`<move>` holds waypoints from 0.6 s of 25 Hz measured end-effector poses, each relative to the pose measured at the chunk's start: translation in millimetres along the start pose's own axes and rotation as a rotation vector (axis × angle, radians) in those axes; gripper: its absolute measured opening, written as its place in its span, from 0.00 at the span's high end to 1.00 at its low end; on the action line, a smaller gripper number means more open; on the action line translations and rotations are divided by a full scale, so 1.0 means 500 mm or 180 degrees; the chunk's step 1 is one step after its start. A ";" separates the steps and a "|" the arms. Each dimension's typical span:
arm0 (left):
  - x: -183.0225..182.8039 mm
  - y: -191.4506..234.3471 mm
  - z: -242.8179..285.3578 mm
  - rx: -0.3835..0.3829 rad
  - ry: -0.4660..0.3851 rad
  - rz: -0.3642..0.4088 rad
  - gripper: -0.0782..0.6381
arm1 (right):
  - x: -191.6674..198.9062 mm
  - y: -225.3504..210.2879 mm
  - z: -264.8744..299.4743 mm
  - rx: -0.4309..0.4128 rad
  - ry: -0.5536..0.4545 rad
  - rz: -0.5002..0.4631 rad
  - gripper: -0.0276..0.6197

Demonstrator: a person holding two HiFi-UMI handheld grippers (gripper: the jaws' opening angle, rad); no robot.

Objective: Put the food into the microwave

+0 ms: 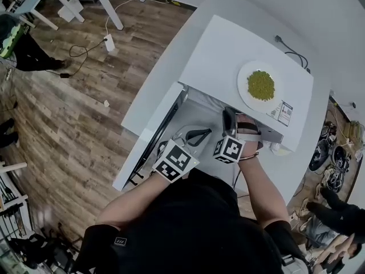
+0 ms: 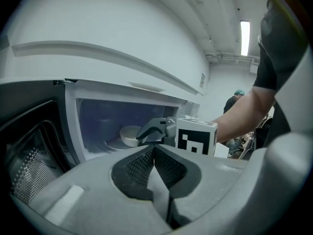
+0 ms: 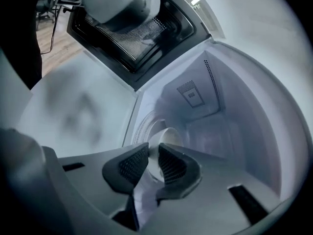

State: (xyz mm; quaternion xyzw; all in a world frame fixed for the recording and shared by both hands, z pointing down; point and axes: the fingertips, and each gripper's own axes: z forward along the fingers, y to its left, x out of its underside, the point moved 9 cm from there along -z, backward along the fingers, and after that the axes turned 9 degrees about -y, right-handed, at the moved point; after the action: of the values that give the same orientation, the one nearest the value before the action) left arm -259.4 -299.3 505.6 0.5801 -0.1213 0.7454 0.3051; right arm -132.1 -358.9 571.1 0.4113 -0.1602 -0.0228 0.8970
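Note:
A white plate (image 1: pixel 244 90) of green food (image 1: pixel 260 85) rests on top of the white microwave (image 1: pixel 228 50). The microwave door (image 1: pixel 157 136) hangs open to the left. Inside the cavity a small white bowl (image 2: pixel 128 136) (image 3: pixel 168 137) sits on the turntable. My right gripper (image 1: pixel 230 119) (image 3: pixel 152 163) reaches into the cavity, and its pads (image 3: pixel 171 165) hold the near rim of that bowl. My left gripper (image 1: pixel 199 135) (image 2: pixel 154 153) hovers just outside the opening, shut and empty, with the right gripper (image 2: pixel 146 131) and its marker cube ahead of it.
The microwave stands on a white table (image 1: pixel 165 67) above a wooden floor. A power strip with cable (image 1: pixel 108 41) lies on the floor at the back left. A person's shoes and legs (image 1: pixel 336 210) show at the right. The door's mesh window (image 3: pixel 132 33) stands left of the cavity.

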 end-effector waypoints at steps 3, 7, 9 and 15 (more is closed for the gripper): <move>0.005 0.001 0.004 0.0010 0.0005 -0.0034 0.88 | 0.004 -0.007 0.017 -0.0005 0.0004 0.0002 0.84; 0.009 0.004 0.001 0.0006 0.0006 -0.0071 0.88 | 0.006 -0.018 0.038 0.0018 0.0003 0.0038 0.84; 0.008 0.006 -0.003 -0.0013 -0.0012 -0.0096 0.88 | 0.005 -0.026 0.045 -0.0002 -0.0005 0.0082 0.84; -0.002 0.009 -0.043 -0.0057 -0.0130 -0.0179 0.88 | -0.013 -0.034 0.016 0.0024 -0.0049 0.0369 0.75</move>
State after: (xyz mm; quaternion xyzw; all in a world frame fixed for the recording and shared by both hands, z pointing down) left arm -278.7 -291.8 498.9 0.5956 -0.1178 0.7234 0.3286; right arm -139.1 -374.7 561.8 0.4045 -0.1908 0.0265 0.8940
